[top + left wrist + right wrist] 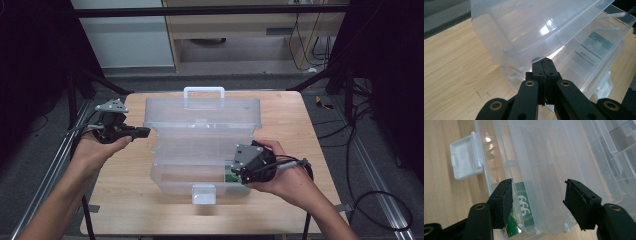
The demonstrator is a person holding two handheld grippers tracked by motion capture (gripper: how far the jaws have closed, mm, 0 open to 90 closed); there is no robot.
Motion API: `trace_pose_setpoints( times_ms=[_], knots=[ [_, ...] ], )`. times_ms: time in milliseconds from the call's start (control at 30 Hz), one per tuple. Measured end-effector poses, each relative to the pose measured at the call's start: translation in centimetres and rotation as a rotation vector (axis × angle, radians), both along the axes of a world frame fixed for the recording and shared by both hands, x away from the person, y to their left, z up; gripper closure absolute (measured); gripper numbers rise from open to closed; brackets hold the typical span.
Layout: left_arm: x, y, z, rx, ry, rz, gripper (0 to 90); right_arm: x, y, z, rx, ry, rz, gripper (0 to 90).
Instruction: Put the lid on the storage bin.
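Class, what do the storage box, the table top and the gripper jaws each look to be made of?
Storage box: clear, glossy plastic; you see through its walls.
Table top: pale wood or a wood-look laminate; grain lines show.
Right gripper jaws: matte black, probably plastic, with brass-coloured pivot pins.

Light wooden table [135,210], open clear plastic box [200,150] resting centrally

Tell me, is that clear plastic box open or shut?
Open. The clear plastic box has its lid swung up behind it, and its front latch hangs free.

Glossy clear plastic box [200,150], matt wooden table [295,120]
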State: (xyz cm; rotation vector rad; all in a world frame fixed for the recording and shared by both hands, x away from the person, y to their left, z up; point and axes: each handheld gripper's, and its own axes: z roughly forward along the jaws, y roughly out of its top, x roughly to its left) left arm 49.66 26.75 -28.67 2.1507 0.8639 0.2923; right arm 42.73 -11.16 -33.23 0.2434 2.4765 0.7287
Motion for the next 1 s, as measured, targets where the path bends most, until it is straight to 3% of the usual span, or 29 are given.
trace_pose_setpoints(
  times_ms=[300,600,1000],
  knots=[
    [-0.6,0.1,-0.5,-0.005,0.005,-0.006,90.0,-0.9,-1.8,-0.1,0.08,0.018,-0.059,28.9],
    [-1.5,0.2,-1.3,0.011,0.013,-0.027,90.0,-1.8,-3.7,-0.4,0.126,0.036,-0.128,18.9],
    [-2.7,-0.1,-2.5,0.028,-0.004,-0.034,90.0,-2.1,-6.0,-1.1,0.173,0.048,-0.19,17.1]
  ],
)
